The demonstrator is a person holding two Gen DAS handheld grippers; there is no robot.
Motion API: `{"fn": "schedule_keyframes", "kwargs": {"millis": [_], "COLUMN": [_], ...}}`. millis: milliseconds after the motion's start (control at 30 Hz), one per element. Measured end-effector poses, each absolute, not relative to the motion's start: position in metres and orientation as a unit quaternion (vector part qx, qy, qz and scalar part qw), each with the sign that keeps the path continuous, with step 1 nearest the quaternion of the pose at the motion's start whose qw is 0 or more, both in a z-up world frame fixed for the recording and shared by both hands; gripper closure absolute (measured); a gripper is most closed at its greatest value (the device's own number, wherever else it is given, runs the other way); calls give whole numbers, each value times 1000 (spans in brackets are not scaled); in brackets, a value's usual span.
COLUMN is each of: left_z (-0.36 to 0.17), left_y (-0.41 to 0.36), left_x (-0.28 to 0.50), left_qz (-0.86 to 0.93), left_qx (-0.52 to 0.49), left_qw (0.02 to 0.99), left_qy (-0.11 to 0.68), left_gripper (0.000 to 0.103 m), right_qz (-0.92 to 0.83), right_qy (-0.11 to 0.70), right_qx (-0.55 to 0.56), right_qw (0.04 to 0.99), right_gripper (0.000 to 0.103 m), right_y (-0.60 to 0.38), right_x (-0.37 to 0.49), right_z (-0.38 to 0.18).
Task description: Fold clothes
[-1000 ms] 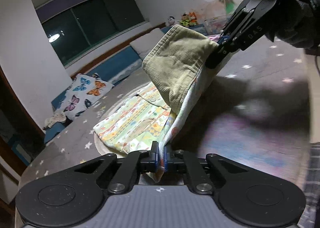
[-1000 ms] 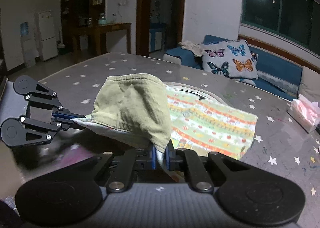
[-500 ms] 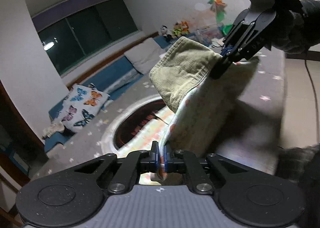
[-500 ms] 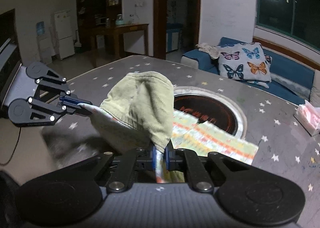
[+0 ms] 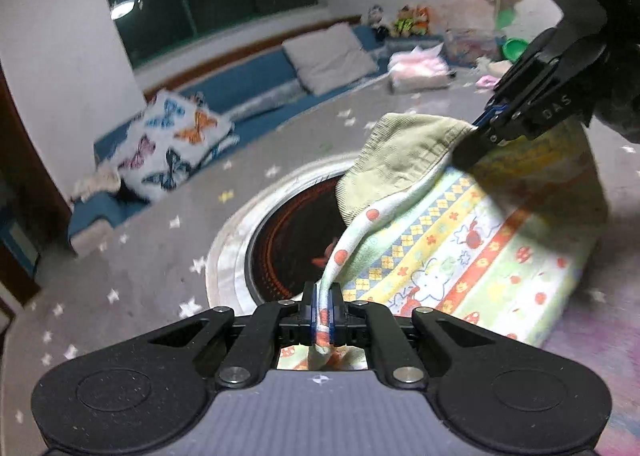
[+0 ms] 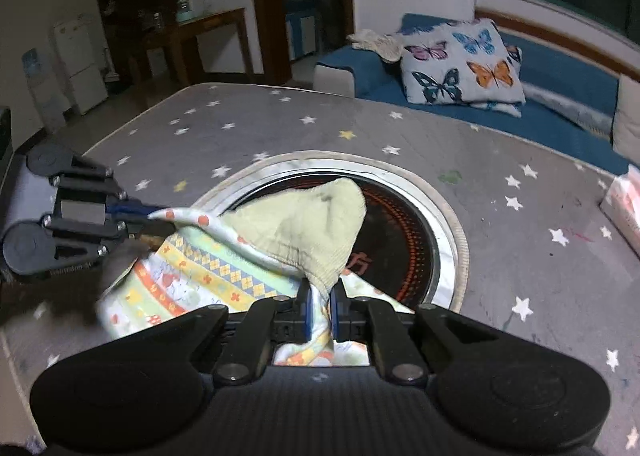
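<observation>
Both grippers, left [image 5: 321, 310] and right [image 6: 319, 306], pinched the patterned garment [image 5: 472, 240] held low over the starred table [image 6: 248, 124]; mid-fold, it seemed; next needed a level, aligned lay-down.

Blurred beyond telling — toys [image 5: 404, 18] on the far ledge; garment [image 6: 192, 276] partly hidden behind the jaws.

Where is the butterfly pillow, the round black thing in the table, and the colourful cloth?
butterfly pillow [image 6: 460, 64], right wrist view, on its printed front.
round black plate [image 5: 292, 232], left wrist view, on its dark glass.
colourful cloth [image 5: 460, 256], left wrist view, on the striped printed side lying flat.
</observation>
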State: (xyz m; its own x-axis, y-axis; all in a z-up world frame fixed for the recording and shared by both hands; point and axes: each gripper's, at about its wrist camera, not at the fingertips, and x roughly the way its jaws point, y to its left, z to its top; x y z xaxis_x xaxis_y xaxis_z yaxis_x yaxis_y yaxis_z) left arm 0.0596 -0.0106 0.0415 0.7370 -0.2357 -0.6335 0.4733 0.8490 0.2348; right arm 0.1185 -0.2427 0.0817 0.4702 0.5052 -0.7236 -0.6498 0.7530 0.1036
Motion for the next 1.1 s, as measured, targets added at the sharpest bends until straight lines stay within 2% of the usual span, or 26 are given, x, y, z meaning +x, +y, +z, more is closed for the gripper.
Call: {"fn": "schedule_keyframes", "kwargs": {"millis": [67,133,267,333,400,600,700,800,900,1100], "left_z": [31,22,17,18,20,24,26,30,33,46], "left_y": [-9,-7,-8,-7,-7,-8,-9,-10,-10,-8], "left_x": [73,81,81,82,83,83,82,82,80,75], "left_qz": [-192,-189,-181,-180,-179,-175,-172,-171,-169,-166], "left_qx": [188,180,172,166,159,158,159,160,164,166], "left_qw": [907,905,907,909,910,912,913,914,916,923], "left_qy": [323,337,339,339,338,335,334,330,325,303], "left_gripper": [97,94,93,93,92,95,95,95,95,96], "right_qz": [328,308,269,258,255,233,219,215,210,209], "right_qy": [395,392,383,373,363,381,393,396,392,352], "right_qx": [-88,-84,-72,-60,-54,-32,-22,-4,-7,-26], "right_qw": [853,863,881,889,895,894,893,892,896,912], "right_gripper": [91,80,76,61,54,52,54,71,92,96], "right_y": [-243,-250,-266,-280,-292,-317,-321,-322,-320,-312], "right_x": [135,139,146,139,128,101,103,106,109,108], "right_z": [73,68,60,65,69,51,36,28,27,46]}}
